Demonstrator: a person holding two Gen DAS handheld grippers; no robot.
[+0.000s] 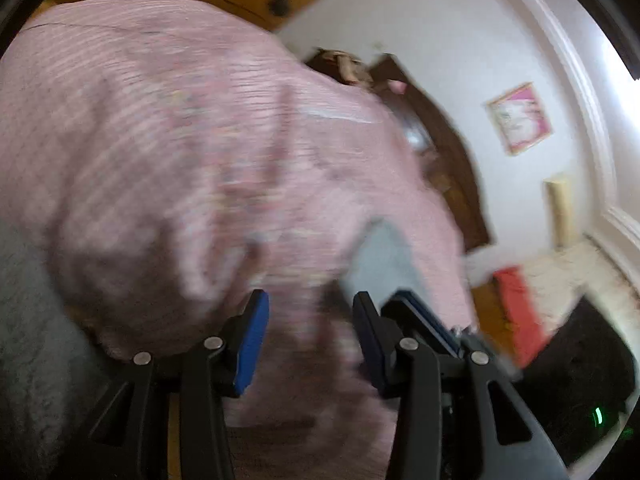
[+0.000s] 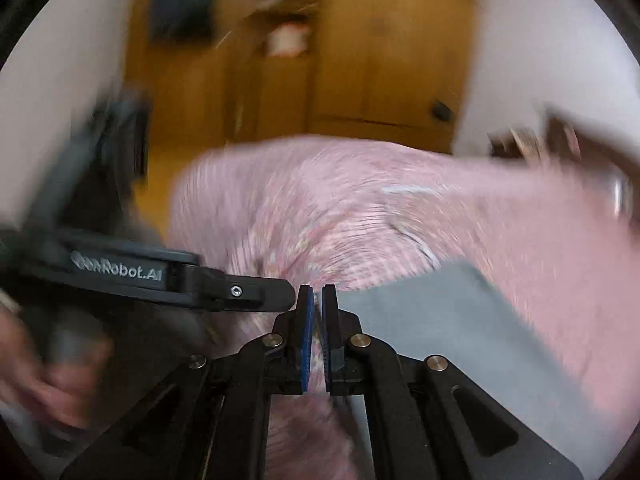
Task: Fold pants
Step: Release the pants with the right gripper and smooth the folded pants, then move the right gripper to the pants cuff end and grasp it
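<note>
right gripper (image 2: 317,300) pinching pink pants (image 2: 360,216) to lift — left gripper (image 1: 310,320) gaping beside it, reaching for a second hold | cloth hanging, blurred

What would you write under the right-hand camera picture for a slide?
Right gripper pinched on the pink pants, with the left gripper reaching in beside it.

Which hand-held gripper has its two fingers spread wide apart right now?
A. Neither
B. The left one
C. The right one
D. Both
B. In the left wrist view the left hand-held gripper shows a wide gap between its blue pads above the pink pants, while the right hand-held gripper has its pads nearly together, with a bit of pink cloth seemingly pinched between them.
</note>
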